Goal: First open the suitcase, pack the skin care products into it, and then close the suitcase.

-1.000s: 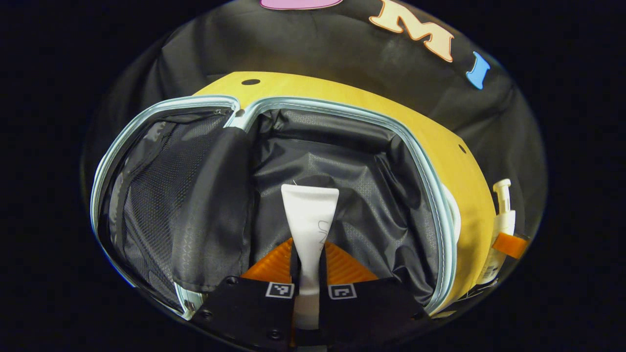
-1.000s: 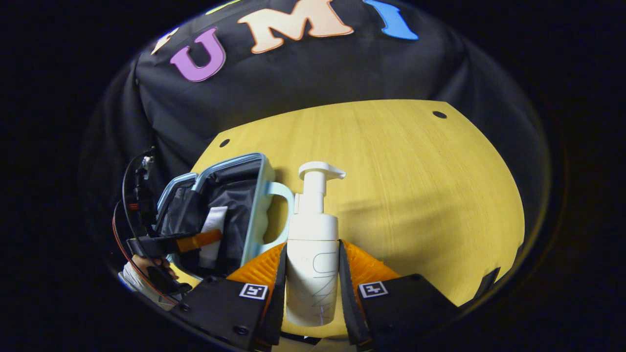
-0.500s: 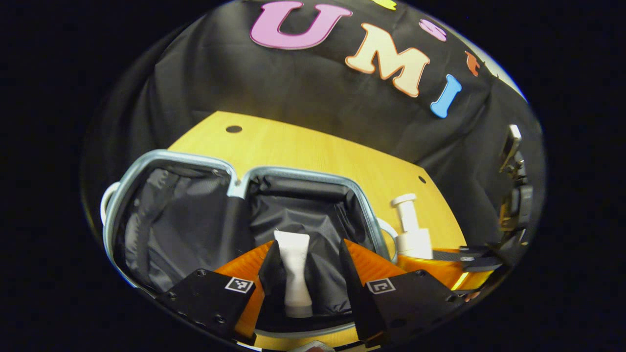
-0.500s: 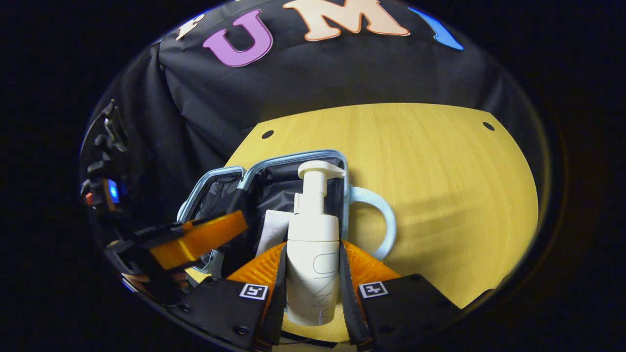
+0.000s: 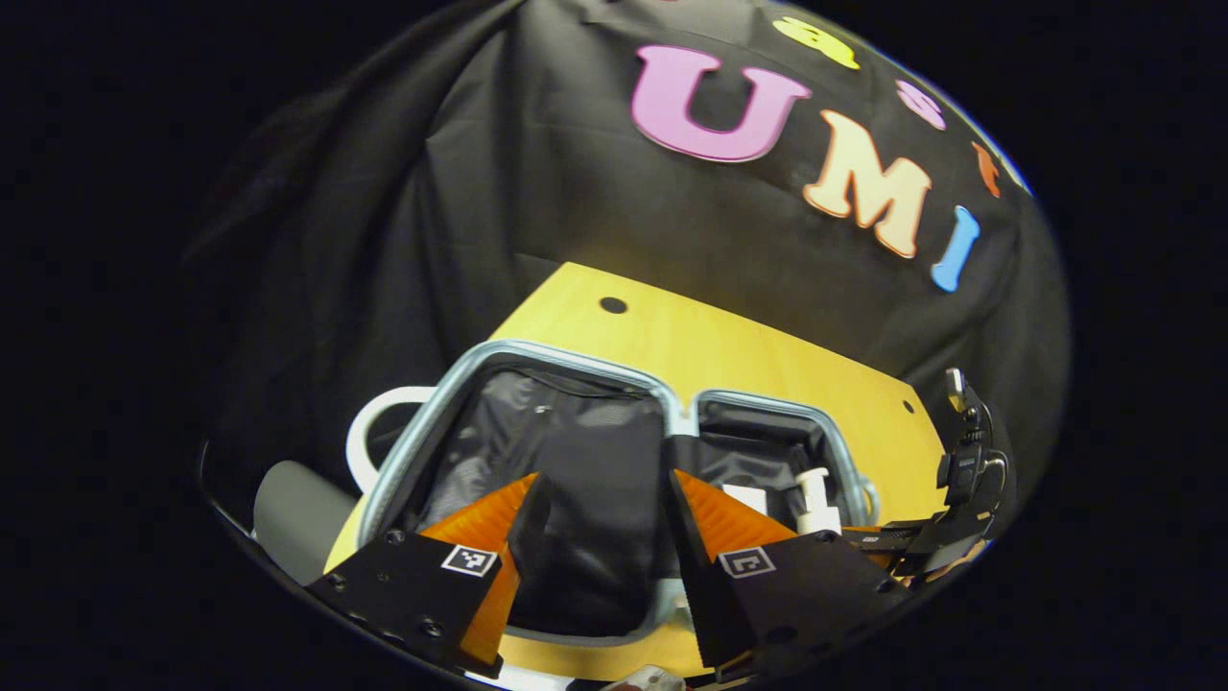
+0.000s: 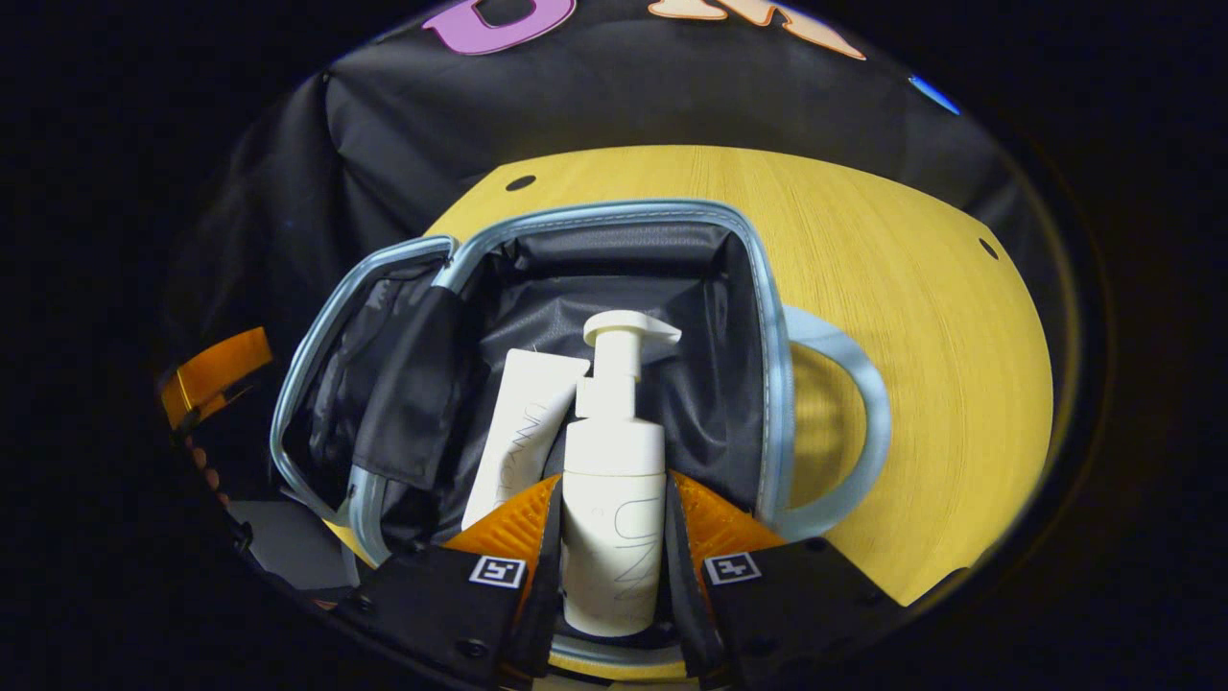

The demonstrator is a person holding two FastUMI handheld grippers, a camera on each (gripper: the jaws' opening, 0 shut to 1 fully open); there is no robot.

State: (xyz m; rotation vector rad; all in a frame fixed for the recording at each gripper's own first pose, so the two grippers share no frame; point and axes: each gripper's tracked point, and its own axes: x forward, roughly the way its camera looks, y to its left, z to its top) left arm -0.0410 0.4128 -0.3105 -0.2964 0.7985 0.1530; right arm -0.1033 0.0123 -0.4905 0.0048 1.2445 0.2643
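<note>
The light-blue suitcase (image 6: pixel 767 384) lies open on the yellow table (image 6: pixel 921 288), showing its black lining. A white tube (image 6: pixel 523 432) rests in the right-hand compartment. My right gripper (image 6: pixel 614 480) is shut on a white pump bottle (image 6: pixel 614 537), held upright over that compartment beside the tube. My left gripper (image 5: pixel 604 480) is open with nothing in it, raised above the near side of the suitcase (image 5: pixel 537 355), in line with the black divider flap (image 5: pixel 595 499). From there the tube (image 5: pixel 746 497) and the pump bottle (image 5: pixel 814 494) show small at the right.
The suitcase's pale handle (image 6: pixel 854 422) sticks out over the table to the right. A black mesh pocket (image 6: pixel 355 384) lines the left half. A grey rounded object (image 5: pixel 297 513) sits off the table's near left corner. The left gripper's orange finger (image 6: pixel 216 374) shows left of the suitcase.
My left gripper has opened, left the tube in the suitcase and pulled back and away. My right gripper has carried the pump bottle from the table to over the right compartment.
</note>
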